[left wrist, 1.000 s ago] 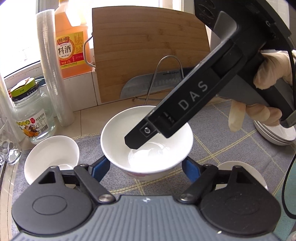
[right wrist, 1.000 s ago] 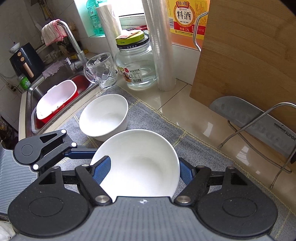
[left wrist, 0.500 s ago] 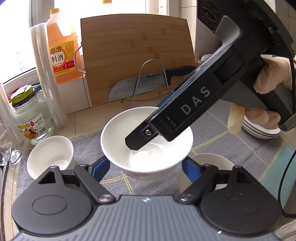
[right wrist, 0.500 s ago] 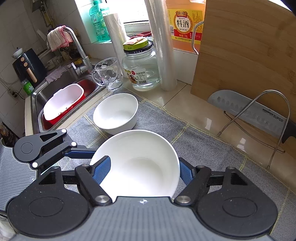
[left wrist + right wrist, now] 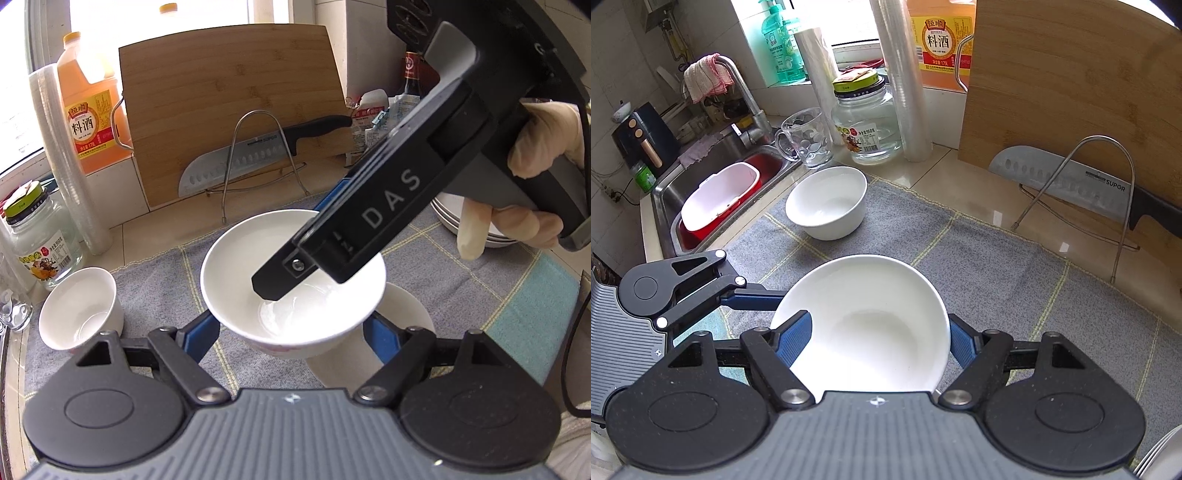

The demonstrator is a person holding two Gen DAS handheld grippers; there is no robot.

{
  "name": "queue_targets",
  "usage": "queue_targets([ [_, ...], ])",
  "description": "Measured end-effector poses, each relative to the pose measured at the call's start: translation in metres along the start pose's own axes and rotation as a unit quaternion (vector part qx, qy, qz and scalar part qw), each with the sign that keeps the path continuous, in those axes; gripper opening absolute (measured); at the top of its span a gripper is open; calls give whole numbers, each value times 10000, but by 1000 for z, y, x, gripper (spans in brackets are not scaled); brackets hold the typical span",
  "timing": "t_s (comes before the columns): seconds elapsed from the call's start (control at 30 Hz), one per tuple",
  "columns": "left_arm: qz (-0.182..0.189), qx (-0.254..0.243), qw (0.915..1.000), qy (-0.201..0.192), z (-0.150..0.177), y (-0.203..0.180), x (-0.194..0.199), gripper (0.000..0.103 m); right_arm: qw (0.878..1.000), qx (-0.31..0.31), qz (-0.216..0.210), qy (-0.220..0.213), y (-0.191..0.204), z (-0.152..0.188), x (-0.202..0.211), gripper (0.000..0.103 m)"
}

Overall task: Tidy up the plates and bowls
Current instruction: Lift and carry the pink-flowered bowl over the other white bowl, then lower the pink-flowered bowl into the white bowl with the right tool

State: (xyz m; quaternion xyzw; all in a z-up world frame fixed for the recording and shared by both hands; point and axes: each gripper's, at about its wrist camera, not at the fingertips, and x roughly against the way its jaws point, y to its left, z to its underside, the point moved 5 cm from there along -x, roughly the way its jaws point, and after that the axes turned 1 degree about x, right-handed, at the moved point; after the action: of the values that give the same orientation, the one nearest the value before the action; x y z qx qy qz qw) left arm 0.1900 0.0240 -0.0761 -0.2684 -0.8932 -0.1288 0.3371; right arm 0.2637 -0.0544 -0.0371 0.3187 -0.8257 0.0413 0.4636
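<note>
A white bowl (image 5: pixel 295 295) hangs above the grey mat (image 5: pixel 155 280) between the blue pads of my left gripper (image 5: pixel 291 332), which is shut on it. My right gripper (image 5: pixel 877 339) grips the same bowl (image 5: pixel 864 325) from the other side. Its black finger (image 5: pixel 280 277) reaches over the bowl's inside in the left wrist view. A smaller white bowl (image 5: pixel 81 306) stands on the mat at the left, also seen as the far bowl (image 5: pixel 827 203). Another white dish (image 5: pixel 406 310) lies right under the held bowl. White plates (image 5: pixel 476 229) are stacked behind the gloved hand (image 5: pixel 532 147).
A bamboo board (image 5: pixel 229 96) leans at the back with a knife (image 5: pixel 236 162) on a wire rack. A jar (image 5: pixel 866 122), a film roll (image 5: pixel 905 81), a wine bottle (image 5: pixel 88 118) and a glass mug (image 5: pixel 809 136) line the wall. The sink (image 5: pixel 716 162) holds a red-and-white tub.
Both grippers have carried the bowl to the right along the counter. The small bowl has fallen back to the left, and a white dish has come in under the held bowl.
</note>
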Motion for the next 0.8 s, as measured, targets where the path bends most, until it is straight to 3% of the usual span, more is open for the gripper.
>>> queue_targets([
  [0.8,455,-206,9984,253,12,-34,-3,84,9989,-405,188,154,-10,42,17,83],
])
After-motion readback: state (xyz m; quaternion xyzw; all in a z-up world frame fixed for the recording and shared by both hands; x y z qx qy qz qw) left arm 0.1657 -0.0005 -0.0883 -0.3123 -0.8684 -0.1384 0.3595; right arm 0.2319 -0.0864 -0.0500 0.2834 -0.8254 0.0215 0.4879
